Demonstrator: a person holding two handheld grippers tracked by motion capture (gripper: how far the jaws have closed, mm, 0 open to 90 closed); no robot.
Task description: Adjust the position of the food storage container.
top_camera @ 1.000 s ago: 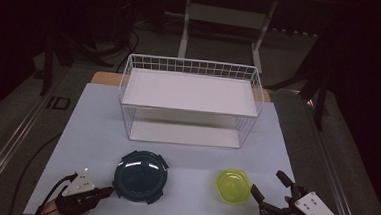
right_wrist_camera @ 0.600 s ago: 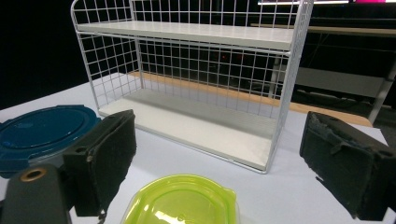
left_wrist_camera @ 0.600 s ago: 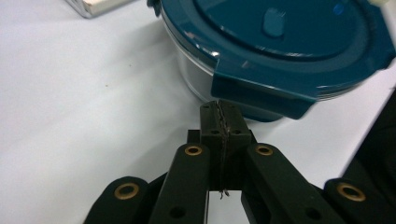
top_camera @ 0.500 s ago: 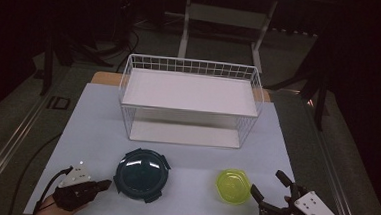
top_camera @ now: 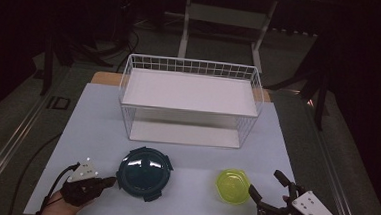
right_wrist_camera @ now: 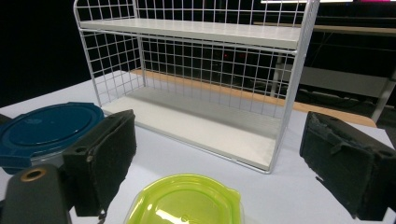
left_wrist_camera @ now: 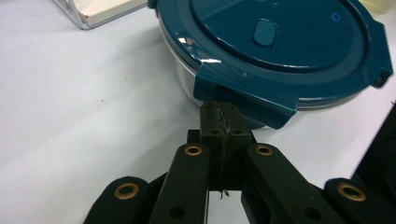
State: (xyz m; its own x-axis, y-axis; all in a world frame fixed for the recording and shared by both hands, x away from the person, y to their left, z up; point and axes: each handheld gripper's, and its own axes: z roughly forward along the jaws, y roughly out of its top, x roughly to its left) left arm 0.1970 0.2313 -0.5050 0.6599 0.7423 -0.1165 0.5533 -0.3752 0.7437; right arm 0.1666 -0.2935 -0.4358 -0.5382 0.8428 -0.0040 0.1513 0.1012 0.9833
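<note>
A white wire shelf rack (top_camera: 189, 105) is seen at twelve o'clock on the bench (top_camera: 97, 127). The teal-lidded container (top_camera: 143, 172) sits at seven o'clock, its clip met by the left gripper (top_camera: 108, 182), jaws pressed together. The yellow-green container (top_camera: 233, 185) lies at five o'clock before the right gripper (top_camera: 264, 191), jaws spread.

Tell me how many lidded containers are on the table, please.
2. The round container with a dark teal clip-on lid sits at the front left, before the white wire shelf rack. The small container with a yellow-green translucent lid sits at the front right.
</note>
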